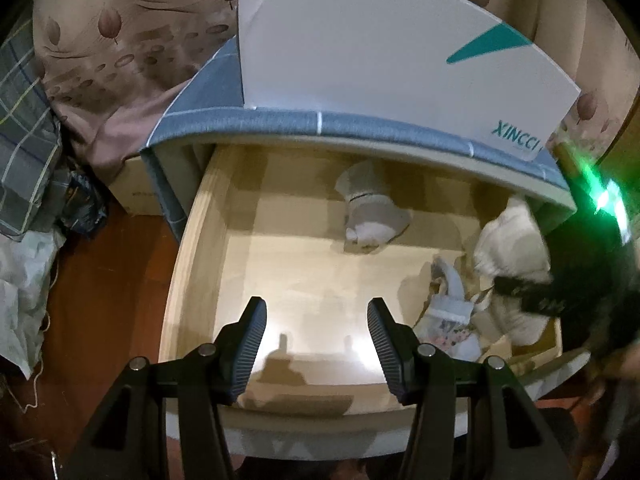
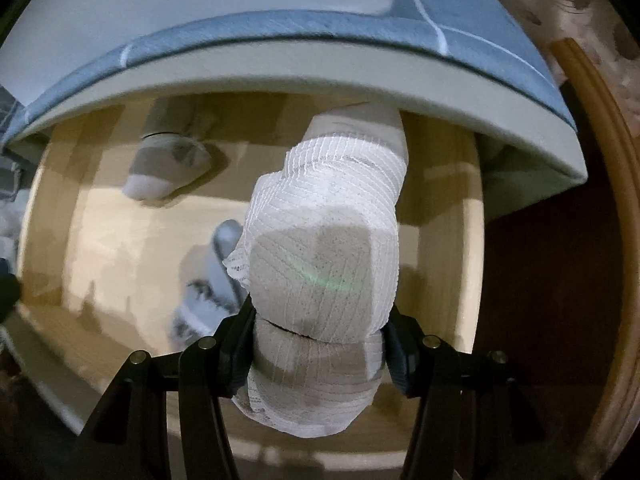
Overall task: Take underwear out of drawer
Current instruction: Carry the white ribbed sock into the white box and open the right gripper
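Note:
The drawer [image 1: 188, 264] stands pulled out, with pale wood inside. My left gripper [image 1: 316, 308] hangs open above its bare front floor, nothing between the fingers. A folded grey-and-white piece of underwear [image 1: 372, 208] lies at the back, and a pale blue patterned piece [image 1: 448, 312] lies at the right. My right gripper [image 2: 318, 344] is shut on a rolled white ribbed piece of underwear [image 2: 320, 264], lifted over the drawer's right side. The left wrist view shows that white bundle [image 1: 512, 248] with the right gripper [image 1: 524, 292] on it. The grey-and-white piece [image 2: 168, 164] and the blue piece [image 2: 216, 280] lie below.
A white box [image 1: 360, 52] with teal lettering sits on the cabinet top, which is covered in blue-grey checked cloth [image 1: 280, 124] and overhangs the drawer's back. Leaf-patterned bedding [image 1: 120, 60] and bags [image 1: 24, 264] lie to the left, over a red-brown floor [image 1: 108, 300].

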Available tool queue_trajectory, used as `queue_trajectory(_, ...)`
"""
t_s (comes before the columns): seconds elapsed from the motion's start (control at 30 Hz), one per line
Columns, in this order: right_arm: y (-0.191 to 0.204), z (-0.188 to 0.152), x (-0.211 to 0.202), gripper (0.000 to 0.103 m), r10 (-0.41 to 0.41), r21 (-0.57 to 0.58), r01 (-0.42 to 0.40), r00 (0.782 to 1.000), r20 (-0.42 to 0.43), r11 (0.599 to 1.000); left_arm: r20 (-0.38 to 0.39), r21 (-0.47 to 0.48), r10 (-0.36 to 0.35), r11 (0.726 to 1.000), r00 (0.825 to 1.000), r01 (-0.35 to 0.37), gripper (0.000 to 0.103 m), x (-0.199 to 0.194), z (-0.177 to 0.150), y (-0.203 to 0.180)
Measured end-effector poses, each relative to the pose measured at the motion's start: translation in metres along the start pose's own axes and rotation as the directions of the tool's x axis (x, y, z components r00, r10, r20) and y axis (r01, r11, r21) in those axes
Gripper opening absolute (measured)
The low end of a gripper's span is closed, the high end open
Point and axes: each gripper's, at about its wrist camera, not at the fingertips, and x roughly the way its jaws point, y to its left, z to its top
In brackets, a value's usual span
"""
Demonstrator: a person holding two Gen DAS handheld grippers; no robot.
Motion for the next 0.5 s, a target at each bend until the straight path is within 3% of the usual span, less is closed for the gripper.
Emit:
queue_trajectory(0.27,0.006,0.013,-0.037,0.051,0.03,-0.046,-0.037,0.989,-0.141,0.998,0.02,-0.012,0.01,1.0,1.0,-0.009,0.054,0.0,-0.003,0.002)
queue_trajectory(0.5,0.001,0.01,-0.06,0.051,0.037,-0.063,-0.044,0.993,-0.115,0.997,0.032,0.015,0.031,0.999,0.999,-0.031,0.054,-0.002,-0.005,-0.007)
